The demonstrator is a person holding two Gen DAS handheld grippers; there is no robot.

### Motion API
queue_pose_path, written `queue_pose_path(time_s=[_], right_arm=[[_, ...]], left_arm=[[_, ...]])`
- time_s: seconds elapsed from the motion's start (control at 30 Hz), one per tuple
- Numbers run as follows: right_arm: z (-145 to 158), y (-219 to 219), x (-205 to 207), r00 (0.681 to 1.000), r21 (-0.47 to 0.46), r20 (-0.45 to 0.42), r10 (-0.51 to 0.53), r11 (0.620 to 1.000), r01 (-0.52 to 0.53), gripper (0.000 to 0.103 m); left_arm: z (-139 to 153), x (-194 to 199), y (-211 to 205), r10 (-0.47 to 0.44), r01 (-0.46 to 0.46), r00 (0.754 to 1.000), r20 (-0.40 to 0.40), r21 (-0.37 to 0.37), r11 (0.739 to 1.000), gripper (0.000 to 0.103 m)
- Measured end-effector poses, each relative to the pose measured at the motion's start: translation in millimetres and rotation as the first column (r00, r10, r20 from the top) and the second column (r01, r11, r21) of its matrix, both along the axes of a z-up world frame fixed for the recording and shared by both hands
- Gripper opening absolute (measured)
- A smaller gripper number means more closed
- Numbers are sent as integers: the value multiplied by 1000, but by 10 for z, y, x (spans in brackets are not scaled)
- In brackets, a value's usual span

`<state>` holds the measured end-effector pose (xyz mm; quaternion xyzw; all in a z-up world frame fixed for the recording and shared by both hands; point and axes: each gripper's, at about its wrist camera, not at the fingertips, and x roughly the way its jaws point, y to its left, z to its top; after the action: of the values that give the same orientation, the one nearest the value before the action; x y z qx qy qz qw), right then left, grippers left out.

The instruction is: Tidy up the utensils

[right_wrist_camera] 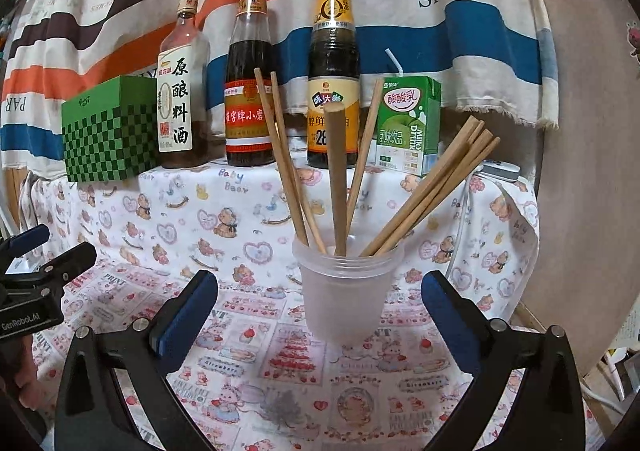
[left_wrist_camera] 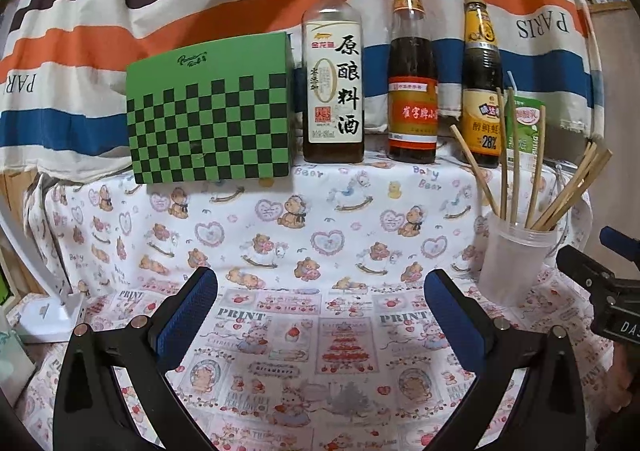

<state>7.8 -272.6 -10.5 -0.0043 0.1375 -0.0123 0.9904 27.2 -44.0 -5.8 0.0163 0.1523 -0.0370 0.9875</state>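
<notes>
My right gripper (right_wrist_camera: 320, 307) gapes wide, empty; cup (right_wrist_camera: 346, 291) of chopsticks (right_wrist_camera: 340, 179) centre frame. Left gripper (left_wrist_camera: 320, 303) open, empty too.

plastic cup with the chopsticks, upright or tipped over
Upright. The plastic cup stands on its base on the tablecloth, rim up, with the chopsticks fanning out of its mouth.

Bare cloth (left_wrist_camera: 320, 251) up front; bottles (left_wrist_camera: 412, 71) block behind

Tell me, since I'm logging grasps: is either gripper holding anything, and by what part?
Nothing is held. The right gripper stands open before the cup of chopsticks; the left gripper is open over bare cloth.
</notes>
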Motion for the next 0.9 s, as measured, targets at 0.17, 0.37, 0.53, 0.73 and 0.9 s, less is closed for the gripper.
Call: queue_pose_path(time_s=[0.17,0.37,0.53,0.73,0.9], right_arm=[[-3,4,1,1000,-1,1,-1,1000,1,103],[-2,2,-1,1000,-1,2,-2,1000,2,103],[-6,-2,4,1000,0,-1,-4,1000,4,103],[-8,-4,4,1000,-1,-3,-4,1000,4,103],[-10,-7,5,1000,-1,-2,-3,1000,3,103]], left_arm=[[4,2,6,17,-17,1000,4,0,1000,102],[7,-8,-14,11,-11,1000,7,6,1000,102],[7,-11,-20,11,-11,1000,7,7,1000,102],[5,-9,-26,10,-10,1000,9,12,1000,102],[2,-2,-8,19,-19,1000,6,1,1000,103]])
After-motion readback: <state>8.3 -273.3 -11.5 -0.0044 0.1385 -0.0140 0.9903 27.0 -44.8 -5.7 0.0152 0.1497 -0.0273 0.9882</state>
